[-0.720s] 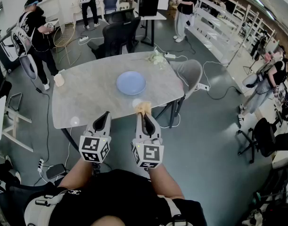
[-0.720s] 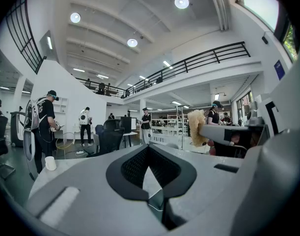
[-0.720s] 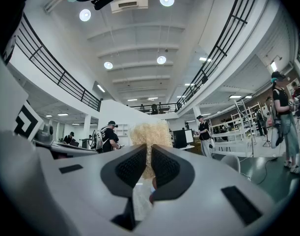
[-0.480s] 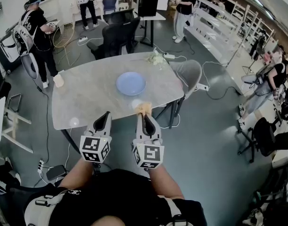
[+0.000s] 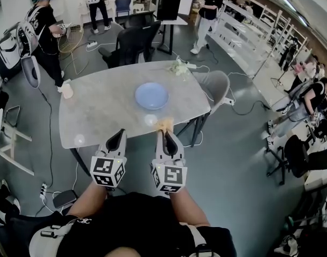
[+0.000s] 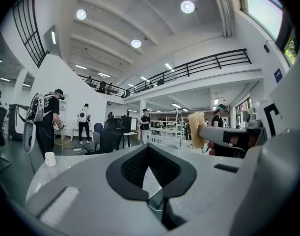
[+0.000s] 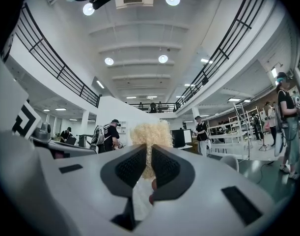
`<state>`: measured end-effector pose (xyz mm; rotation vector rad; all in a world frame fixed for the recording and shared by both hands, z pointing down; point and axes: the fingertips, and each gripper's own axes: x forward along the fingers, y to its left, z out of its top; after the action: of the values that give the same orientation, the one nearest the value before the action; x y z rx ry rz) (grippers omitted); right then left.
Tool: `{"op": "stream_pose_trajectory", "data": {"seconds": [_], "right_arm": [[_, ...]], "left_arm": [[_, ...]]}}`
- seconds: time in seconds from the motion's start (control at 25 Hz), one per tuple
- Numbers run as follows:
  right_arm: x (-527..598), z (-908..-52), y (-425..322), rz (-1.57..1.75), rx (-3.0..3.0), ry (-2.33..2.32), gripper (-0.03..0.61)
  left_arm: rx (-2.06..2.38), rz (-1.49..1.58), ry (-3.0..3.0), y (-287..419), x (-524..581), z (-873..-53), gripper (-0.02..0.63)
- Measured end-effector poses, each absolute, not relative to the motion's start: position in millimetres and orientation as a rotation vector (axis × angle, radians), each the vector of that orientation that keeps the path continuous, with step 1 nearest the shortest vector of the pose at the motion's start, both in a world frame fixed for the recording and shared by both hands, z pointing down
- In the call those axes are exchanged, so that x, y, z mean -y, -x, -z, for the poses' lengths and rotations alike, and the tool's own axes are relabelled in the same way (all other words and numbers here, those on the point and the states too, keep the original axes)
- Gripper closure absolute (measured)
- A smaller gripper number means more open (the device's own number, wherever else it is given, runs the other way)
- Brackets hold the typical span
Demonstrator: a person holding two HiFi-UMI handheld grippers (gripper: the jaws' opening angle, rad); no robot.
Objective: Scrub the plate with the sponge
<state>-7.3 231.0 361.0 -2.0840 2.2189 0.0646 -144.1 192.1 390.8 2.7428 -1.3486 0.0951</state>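
The sponge (image 5: 163,123) is gripped in the right gripper (image 5: 165,138). In the right gripper view the jaws are seen pressed together on the pale yellow, fluffy material, most of which sticks out beyond their tips toward twelve o'clock. The left gripper (image 5: 117,141) is held just beside it at nine o'clock. Its jaws are closed with nothing between them, as the left gripper view shows.

The plate (image 5: 151,96), light blue and round, lies flat near the middle of the grey tabletop (image 5: 99,111). From the two grippers it is found at about twelve o'clock, well apart from both. The sponge is seen over the near edge of the tabletop, with bare surface between it and the plate. Nothing is resting on the plate, and no foam or dirt can be made out on it from the head view. A small cup (image 5: 67,91) stands near the tabletop's edge at about nine o'clock from the plate and is not involved.

The picking up of the sponge can be judged as done. The scrubbing itself is judged not yet begun, since no contact between sponge and plate is shown. What is left is for the sponge to be carried forward and lowered onto the plate, and for the plate to be rubbed. The plate may have to be steadied by the free left gripper, as it could slide on the smooth tabletop.
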Motion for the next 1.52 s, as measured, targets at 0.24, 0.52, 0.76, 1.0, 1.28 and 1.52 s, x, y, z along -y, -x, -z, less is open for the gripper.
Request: {"op": "stream_pose_trajectory", "data": {"seconds": [0.24, 0.52, 0.76, 1.0, 1.28, 1.52], "right_arm": [[-224.0, -371.1, 18.2, -0.042, -2.198, 2.136, 0.546], [-200.4, -372.2, 7.0, -0.049, -2.196, 2.139, 0.546], [-140.5, -385.4, -17.7, -0.016, -2.226, 2.106, 0.546], [-63.8, -388.8, -68.6, 0.034, -2.222, 2.062, 0.546], [30.9, -386.7, -142.1, 0.055, -2.253, 2.031, 0.546], [101.4, -392.0, -184.2, 0.103, -2.304, 2.003, 0.546]], "left_arm": [[1.307, -0.103, -2.748, 160.9, -186.9, -399.9, 0.609], [1.321, -0.107, -2.732, 155.5, -165.6, -408.6, 0.609], [1.380, -0.121, -2.675, 140.3, -107.9, -420.6, 0.609], [1.401, -0.175, -2.679, 88.2, -34.6, -425.4, 0.609], [1.406, -0.208, -2.655, 12.5, 61.3, -427.9, 0.609], [1.467, -0.233, -2.600, -20.5, 130.6, -425.6, 0.609]]}}
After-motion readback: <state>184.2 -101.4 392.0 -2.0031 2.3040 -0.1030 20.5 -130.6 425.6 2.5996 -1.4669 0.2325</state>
